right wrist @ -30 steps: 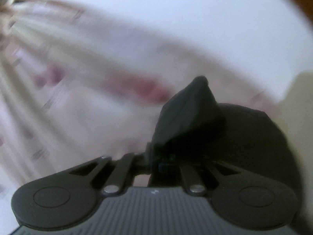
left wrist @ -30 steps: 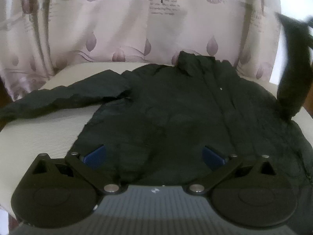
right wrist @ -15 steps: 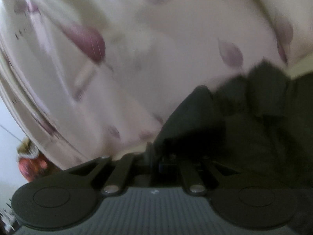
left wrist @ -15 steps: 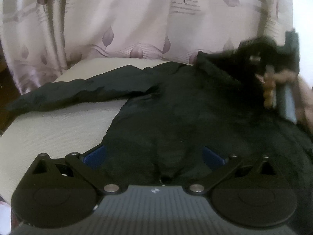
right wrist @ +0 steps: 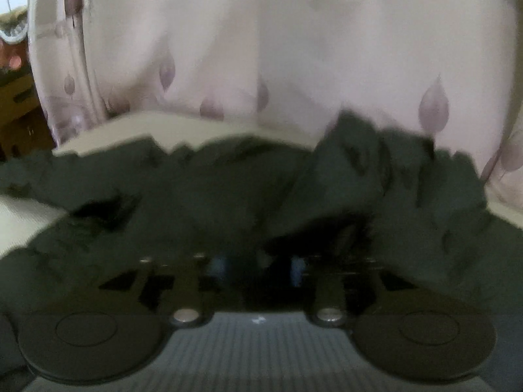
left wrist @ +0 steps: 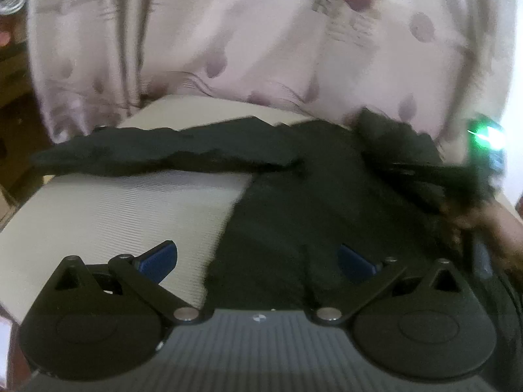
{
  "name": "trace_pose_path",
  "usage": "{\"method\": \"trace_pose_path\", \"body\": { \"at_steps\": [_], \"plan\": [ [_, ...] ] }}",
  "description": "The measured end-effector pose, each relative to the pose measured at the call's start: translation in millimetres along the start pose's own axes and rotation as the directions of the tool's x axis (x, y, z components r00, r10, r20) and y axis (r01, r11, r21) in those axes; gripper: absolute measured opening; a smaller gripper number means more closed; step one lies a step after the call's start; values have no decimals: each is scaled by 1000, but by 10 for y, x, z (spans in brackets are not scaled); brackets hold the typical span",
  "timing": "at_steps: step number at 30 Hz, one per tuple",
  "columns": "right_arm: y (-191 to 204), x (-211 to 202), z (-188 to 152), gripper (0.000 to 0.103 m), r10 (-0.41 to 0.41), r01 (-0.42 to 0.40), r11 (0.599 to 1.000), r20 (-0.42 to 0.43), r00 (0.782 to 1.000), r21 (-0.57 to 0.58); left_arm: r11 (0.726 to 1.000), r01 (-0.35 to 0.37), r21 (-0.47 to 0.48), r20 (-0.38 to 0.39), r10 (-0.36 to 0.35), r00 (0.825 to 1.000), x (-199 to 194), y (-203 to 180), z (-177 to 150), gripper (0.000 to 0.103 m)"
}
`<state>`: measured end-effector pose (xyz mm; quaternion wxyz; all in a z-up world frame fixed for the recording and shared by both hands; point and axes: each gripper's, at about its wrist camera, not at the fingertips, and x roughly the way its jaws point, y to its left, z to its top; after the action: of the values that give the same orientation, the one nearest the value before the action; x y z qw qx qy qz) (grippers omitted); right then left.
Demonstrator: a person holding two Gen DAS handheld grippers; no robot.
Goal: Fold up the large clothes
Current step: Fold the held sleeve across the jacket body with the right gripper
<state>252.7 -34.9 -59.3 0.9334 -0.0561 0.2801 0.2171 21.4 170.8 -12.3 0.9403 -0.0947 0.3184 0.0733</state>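
Letting go on the right: your right tool (right wrist: 258, 268) has just been opening, its blue pads now partway apart with the folded-over sleeve (right wrist: 376, 189) bunched in front of them, and through the blur you can't be sure the cloth is clear of them. Pull back now and a snagged fold could drag that sleeve off the jacket (left wrist: 327, 215) and undo the fold. Your left tool (left wrist: 256, 261) sits wide, pads not pressing, its right pad over the jacket's near hem and its left pad over bare counter (left wrist: 130, 209). The jacket lies spread on that counter, collar toward the curtain (left wrist: 261, 49), the other sleeve (left wrist: 163, 156) stretched out with its cuff at the counter's edge. That cuff looks ready to slide off if the body gets tugged your way. The thin, slippery-looking cloth may also spring open where it's only loosely laid, so watch the crumpled heap near the collar.
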Motion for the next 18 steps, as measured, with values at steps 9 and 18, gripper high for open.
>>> {"method": "trace_pose_path", "body": {
  "at_steps": [9,18],
  "plan": [
    [-241,-295,256,57,170,-201,963,176,970,178,983,-118,-142,-16,117,993,107,761,229,103],
    [79,334,198,12,51,-44,995,-79,996,89,969,-150,-198,-56,142,988,321,1215,292,103]
  ]
}}
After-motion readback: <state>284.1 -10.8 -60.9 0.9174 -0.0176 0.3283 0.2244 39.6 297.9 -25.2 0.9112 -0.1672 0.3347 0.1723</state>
